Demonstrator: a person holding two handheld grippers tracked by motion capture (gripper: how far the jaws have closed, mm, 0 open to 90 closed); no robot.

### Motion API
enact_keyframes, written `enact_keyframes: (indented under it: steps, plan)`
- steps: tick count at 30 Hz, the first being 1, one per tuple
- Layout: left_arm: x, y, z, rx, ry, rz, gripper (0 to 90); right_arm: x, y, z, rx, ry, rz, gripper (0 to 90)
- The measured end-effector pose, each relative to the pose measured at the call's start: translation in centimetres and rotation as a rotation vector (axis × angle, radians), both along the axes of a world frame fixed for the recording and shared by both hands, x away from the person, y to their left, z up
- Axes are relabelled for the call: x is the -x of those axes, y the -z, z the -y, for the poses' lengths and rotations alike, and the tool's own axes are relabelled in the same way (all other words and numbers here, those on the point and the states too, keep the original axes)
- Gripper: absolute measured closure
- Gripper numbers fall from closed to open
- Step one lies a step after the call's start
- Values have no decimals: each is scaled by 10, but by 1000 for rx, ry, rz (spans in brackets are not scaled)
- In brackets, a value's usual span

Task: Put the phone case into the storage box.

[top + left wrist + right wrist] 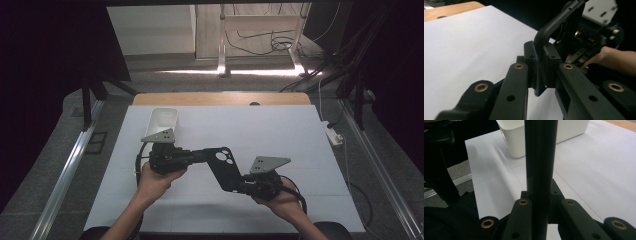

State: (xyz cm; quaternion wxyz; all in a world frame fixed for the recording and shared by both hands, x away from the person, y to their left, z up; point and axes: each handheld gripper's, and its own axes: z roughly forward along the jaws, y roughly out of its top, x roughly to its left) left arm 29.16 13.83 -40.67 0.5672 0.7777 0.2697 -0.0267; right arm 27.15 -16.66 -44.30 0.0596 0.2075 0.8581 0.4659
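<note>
We hold a flat black plastic phone case with round camera cutouts [223, 165] above the white sheet-covered table [280, 135], between both grippers; the left gripper [200, 155] clamps its upper rim, pads pressed on the edge [539, 66]. The right gripper [240, 186] pinches the case's lower end [540, 170]; a white plastic bin [163, 122] stands beyond the left hand [157, 181].

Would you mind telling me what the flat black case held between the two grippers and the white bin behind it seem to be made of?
The flat black phone-style case with round camera cut-outs looks like matte soft plastic or rubber: dull surface, thin rounded rim, no glare. Which of the two it is stays open. The white rectangular bin looks like rigid moulded plastic with a smooth, slightly satin finish: even colour, rounded corners, thin walls.
</note>
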Motion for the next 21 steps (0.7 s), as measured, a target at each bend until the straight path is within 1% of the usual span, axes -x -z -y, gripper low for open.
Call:
enact_keyframes:
  steps: [6,8,9,10,12,14,16,17,21]
  plan:
    - [0,0,0,4,1,-3,840,0,2,-2,5,5,-3,836]
    - [1,-1,2,-12,-6,2,841,-1,2,-2,8,11,-17,797]
    - [1,-1,2,-12,-6,2,841,-1,2,-2,8,11,-17,797]
    - [2,-1,3,-14,-9,2,841,-2,3,-2,13,16,-19,781]
    - [2,-2,4,-25,-21,6,842,-3,4,-3,29,18,-28,683]
    - [2,-2,4,-31,-30,10,842,-2,5,-5,45,24,-17,655]
    - [2,-3,3,-37,-35,13,841,-1,6,-7,53,26,-17,606]
    - [2,-3,3,-37,-35,13,841,-1,6,-7,53,26,-17,606]
    - [2,-5,2,-55,-56,25,841,-1,7,-8,69,27,-9,533]
